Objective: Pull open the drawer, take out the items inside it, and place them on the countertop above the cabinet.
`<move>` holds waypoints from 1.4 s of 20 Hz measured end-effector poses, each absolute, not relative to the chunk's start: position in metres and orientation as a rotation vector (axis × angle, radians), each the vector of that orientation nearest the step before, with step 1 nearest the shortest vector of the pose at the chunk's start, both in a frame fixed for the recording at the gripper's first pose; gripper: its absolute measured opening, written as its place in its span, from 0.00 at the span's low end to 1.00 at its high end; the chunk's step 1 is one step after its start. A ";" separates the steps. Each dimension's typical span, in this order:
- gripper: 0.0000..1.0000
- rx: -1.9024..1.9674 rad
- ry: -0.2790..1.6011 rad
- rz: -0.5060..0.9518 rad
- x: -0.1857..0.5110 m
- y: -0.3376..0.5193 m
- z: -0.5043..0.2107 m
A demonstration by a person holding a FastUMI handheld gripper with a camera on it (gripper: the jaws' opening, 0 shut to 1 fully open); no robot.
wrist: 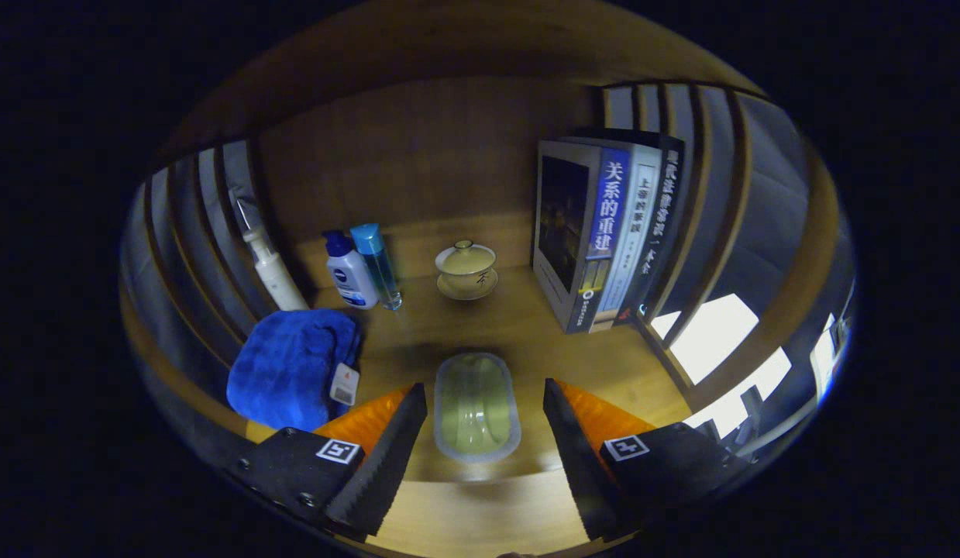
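A pale green oval dish with a translucent rim [477, 408] lies flat on the wooden countertop [526, 333]. It sits between the two fingers of my gripper [483, 386]. The gripper is open, with a gap on each side of the dish, and neither finger presses on it. Left of the fingers, a folded blue towel [290, 364] with a small tag rests on the same surface.
At the back left stand a white pump bottle [272, 271], a white bottle with a blue cap [349, 273] and a slim clear blue bottle [377, 263]. A lidded tea bowl on a saucer [466, 269] is behind the dish. Upright books [603, 232] stand at the right. Slatted walls enclose both sides.
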State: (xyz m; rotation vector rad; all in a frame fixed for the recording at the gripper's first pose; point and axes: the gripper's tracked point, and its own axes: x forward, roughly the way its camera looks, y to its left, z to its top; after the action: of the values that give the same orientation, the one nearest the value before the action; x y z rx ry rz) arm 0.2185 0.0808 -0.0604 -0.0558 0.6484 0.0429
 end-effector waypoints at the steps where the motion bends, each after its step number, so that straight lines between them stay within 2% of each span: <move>1: 0.99 -0.054 0.608 0.036 0.208 0.076 -0.052; 9: 0.99 -0.042 0.299 0.039 0.100 0.034 0.037; 13: 0.99 -0.010 0.204 0.038 0.037 0.006 0.048; 20: 0.99 -0.028 0.117 -0.016 -0.042 -0.042 0.017; 28: 0.98 -0.066 0.104 0.004 -0.090 -0.066 -0.064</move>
State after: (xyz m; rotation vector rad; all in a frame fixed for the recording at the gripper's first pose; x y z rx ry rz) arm -0.0898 -0.0659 -0.0639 -0.0656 0.1037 0.0038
